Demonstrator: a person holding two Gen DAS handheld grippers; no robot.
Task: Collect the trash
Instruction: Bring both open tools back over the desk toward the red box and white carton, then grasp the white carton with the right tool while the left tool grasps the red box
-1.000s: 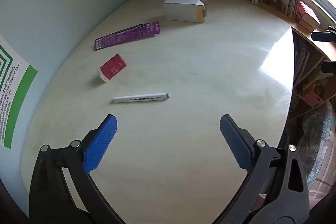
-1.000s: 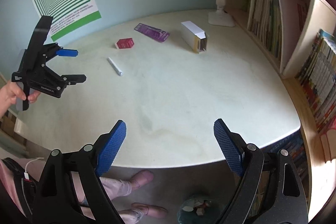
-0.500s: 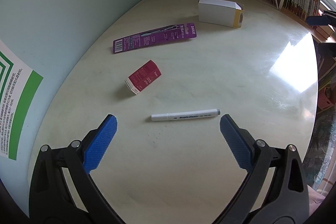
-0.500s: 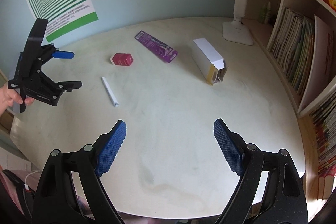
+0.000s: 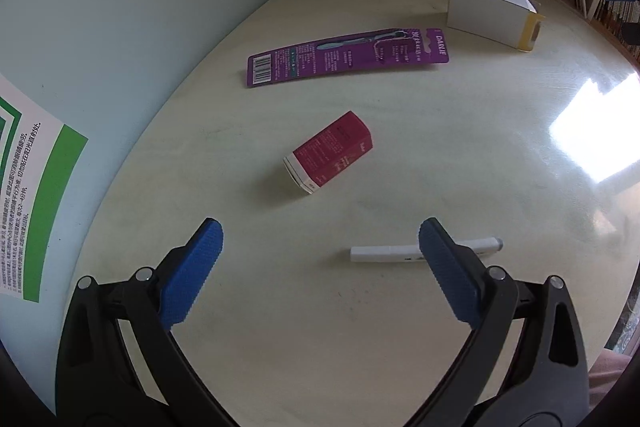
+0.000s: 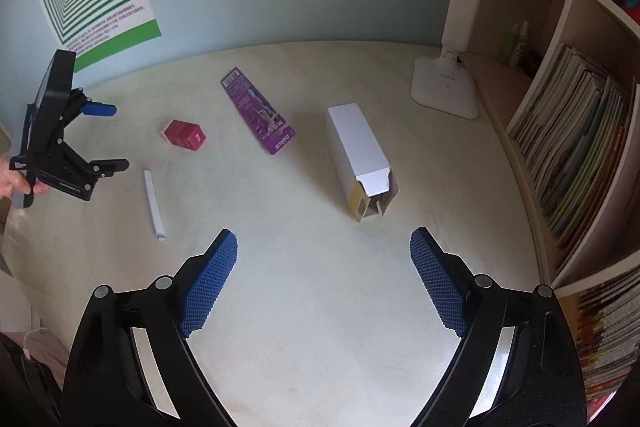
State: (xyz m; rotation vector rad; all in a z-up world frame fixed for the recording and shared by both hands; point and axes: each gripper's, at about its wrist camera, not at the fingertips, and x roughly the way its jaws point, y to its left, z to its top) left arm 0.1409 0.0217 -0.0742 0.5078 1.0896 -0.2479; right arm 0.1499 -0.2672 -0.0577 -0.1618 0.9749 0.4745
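Left wrist view: the left tool [image 5: 320, 259] is hanging spread wide and empty over the tabletop [image 5: 400, 347]. A white marker [image 5: 384, 253] is lying at lower right, partly behind the right finger. A red box [image 5: 328, 157] is sitting at centre, a purple card [image 5: 348, 61] above it, a white carton [image 5: 490, 13] at upper right.

Right wrist view: the right tool [image 6: 322, 263] is opening, nothing between its pads. The carton [image 6: 358, 157] is lying at centre, its near end open and apparently empty. Bare tabletop [image 6: 320, 327] is stretching below; a bookshelf [image 6: 580, 147] is lining the right edge.
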